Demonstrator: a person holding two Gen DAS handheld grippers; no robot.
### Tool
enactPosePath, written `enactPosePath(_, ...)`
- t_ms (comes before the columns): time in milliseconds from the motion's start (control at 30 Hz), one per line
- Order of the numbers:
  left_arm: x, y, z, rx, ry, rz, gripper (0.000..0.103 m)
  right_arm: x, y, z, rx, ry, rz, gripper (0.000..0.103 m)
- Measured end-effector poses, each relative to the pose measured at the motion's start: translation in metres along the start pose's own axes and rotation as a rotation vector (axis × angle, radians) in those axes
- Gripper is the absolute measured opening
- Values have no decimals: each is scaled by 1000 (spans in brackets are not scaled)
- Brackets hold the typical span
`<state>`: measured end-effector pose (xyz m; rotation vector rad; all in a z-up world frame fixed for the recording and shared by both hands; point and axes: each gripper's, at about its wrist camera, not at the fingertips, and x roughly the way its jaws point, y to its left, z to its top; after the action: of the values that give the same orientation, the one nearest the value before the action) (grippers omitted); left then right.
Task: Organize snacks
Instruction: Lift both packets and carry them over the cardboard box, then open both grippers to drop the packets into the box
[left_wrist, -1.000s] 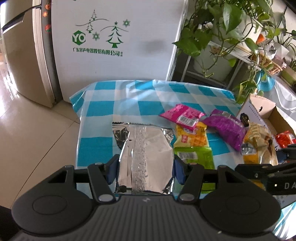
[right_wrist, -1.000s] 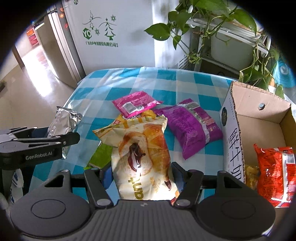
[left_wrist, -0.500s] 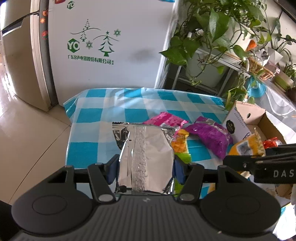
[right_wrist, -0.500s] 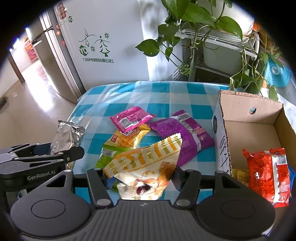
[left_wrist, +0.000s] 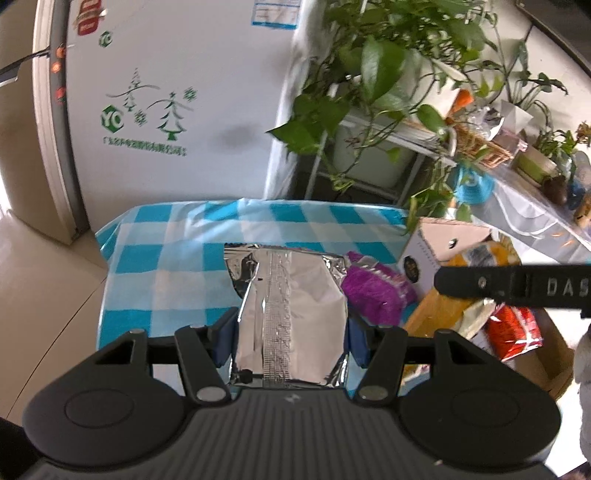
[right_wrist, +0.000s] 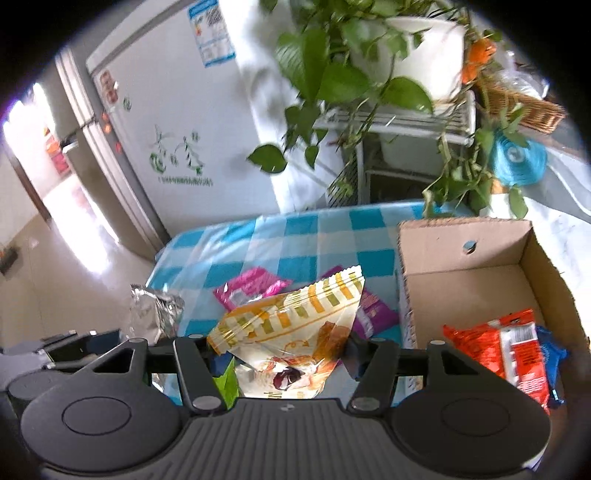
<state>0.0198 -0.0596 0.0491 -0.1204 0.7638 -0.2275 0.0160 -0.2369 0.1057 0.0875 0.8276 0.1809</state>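
Left gripper: closed tight on the silver bag, one blue pad on each side, holding it up off the table.
Right gripper: its jaws have just been closing, and they squeeze the yellow bag (it has a picture of a croissant), which hangs crumpled above the table.
Pink bag: lies flat on the blue and white checked cloth, past the yellow bag.
Purple bag: lies on the cloth just beside the box, partly hidden behind the held bags.
Green bag: only a corner shows, under the yellow bag.
Box: open cardboard box at the right end of the table.
Red bag: lies inside the box, near its front (something blue peeks out beside it).
Behind the table: a white fridge with green trees on it, and leafy plants on a rack.
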Motion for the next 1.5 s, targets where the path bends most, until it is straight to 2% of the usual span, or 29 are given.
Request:
enactPosePath(500, 1, -64, 15, 44, -15, -124, 59, -47, -56, 16, 143, -162, -31, 63)
enactPosePath(667, 1, -93, 18, 84, -20, -179, 59, -67, -80, 15, 202, -216, -76, 63)
enactPosePath(833, 2, -124, 17, 122, -11, -233, 59, -85, -103, 11, 246, -256, -161, 63)
enactPosePath(967, 6, -146, 15, 145, 5, -270, 59, -93, -118, 6, 280, -262, -223, 63)
enactPosePath(1233, 18, -178, 3, 164, 64, -330, 59, -96, -131, 0, 275, -221, -340, 63)
enactPosePath(1433, 30, -196, -6, 170, 113, -372, 59, -98, -136, -3, 280, -195, -380, 63)
enactPosePath(1500, 32, -200, -8, 162, 115, -393, 66, -96, -137, -3, 275, -179, -390, 63)
